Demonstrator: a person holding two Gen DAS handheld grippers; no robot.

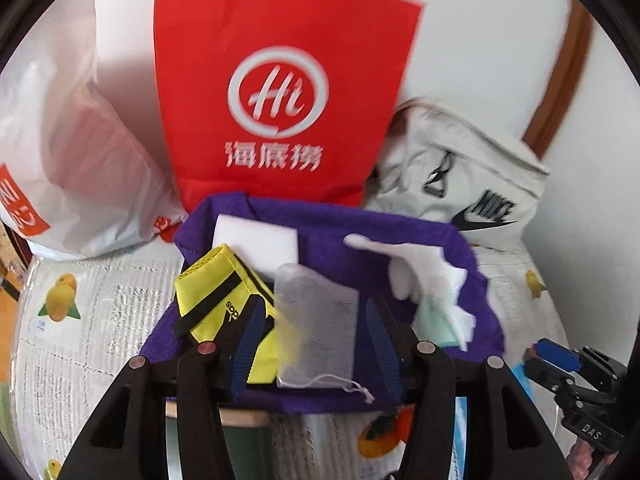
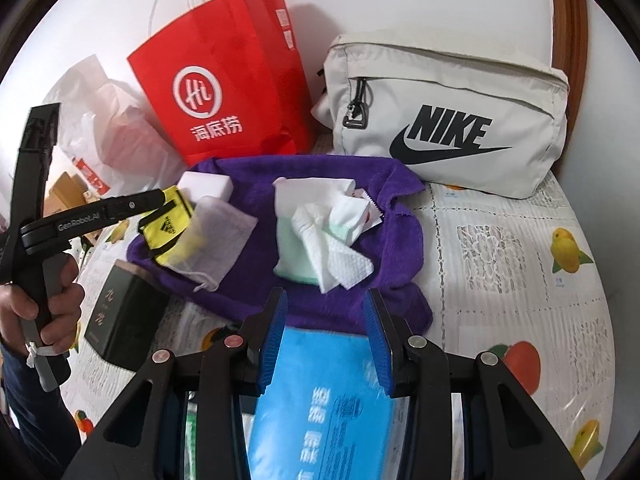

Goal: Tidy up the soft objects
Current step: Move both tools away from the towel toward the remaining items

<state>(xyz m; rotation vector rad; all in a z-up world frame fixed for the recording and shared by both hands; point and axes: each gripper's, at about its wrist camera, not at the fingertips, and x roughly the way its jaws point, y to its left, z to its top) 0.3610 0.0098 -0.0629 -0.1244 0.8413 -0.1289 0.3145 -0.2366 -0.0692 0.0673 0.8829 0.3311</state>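
Note:
A purple towel (image 1: 360,236) (image 2: 332,184) lies on the table. On it lie a white sponge block (image 1: 256,244) (image 2: 206,184), a yellow adidas glove (image 1: 216,292) (image 2: 166,226), a mesh drawstring pouch (image 1: 320,316) (image 2: 218,236) and a tissue pack with loose white tissues (image 1: 424,276) (image 2: 320,236). My left gripper (image 1: 312,344) is open, with the pouch and the glove's edge between its blue pads (image 1: 246,348). My right gripper (image 2: 326,340) is open just before the towel's near edge, over a blue packet (image 2: 320,400).
A red paper bag (image 1: 280,92) (image 2: 224,76) stands behind the towel. A beige Nike pouch (image 1: 476,188) (image 2: 444,120) lies at the right rear, a white plastic bag (image 1: 68,152) (image 2: 104,120) at the left. A black box (image 2: 120,316) stands near the towel's left edge.

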